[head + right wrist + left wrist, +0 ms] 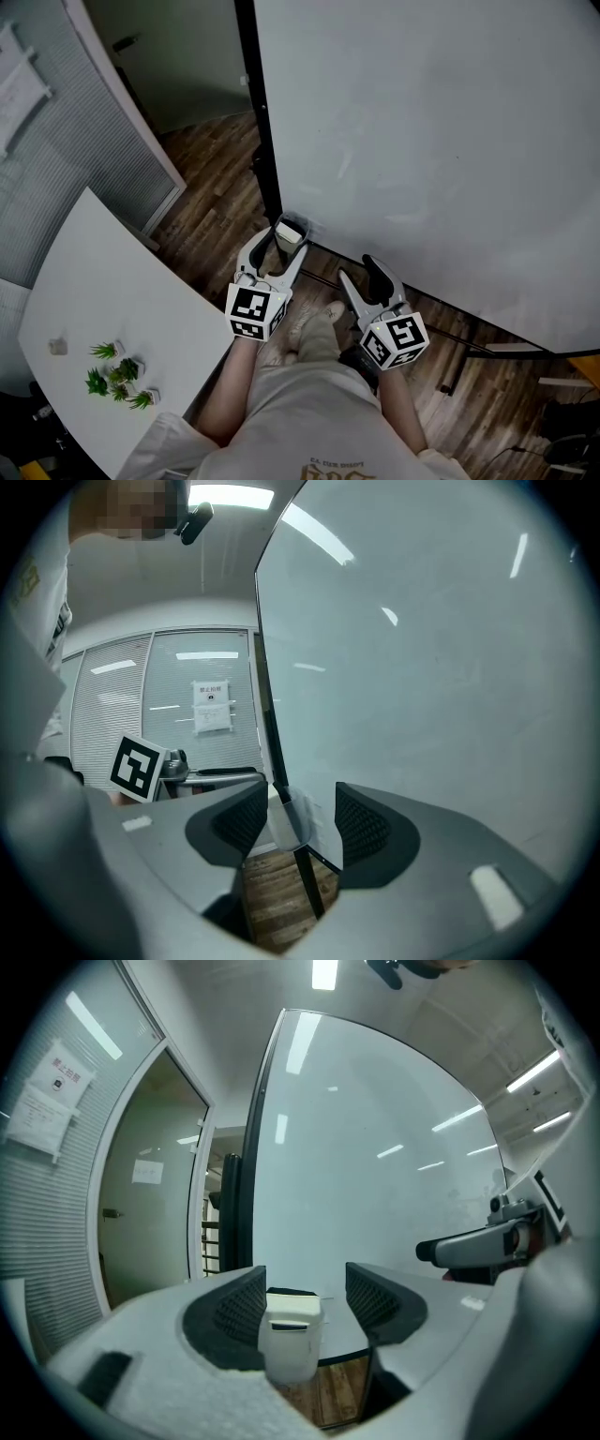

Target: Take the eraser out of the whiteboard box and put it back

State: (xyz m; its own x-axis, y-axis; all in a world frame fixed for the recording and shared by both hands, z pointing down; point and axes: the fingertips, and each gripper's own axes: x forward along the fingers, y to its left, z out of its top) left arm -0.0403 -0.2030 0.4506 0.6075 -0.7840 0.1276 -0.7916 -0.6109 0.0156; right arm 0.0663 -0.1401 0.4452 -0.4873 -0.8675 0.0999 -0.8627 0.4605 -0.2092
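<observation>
The whiteboard (pixel 441 141) fills the right of the head view. A small white box (pixel 290 232) hangs at its lower left corner by the black frame post. My left gripper (pixel 285 242) is open, and the white box (pixel 290 1335) stands between its jaws, close to the left pad with a gap to the right pad. A dark strip (pixel 292 1292) shows at the box's top; I cannot tell whether it is the eraser. My right gripper (pixel 362 273) hangs open and empty to the right, pointing at the box (pixel 284 819) from farther back.
A white table (pixel 103 300) with small green plants (pixel 117 375) stands at the left. The whiteboard's stand legs (pixel 450 328) run over the wooden floor. A glass door and blinds (pixel 84 141) lie beyond the frame post (pixel 262 141).
</observation>
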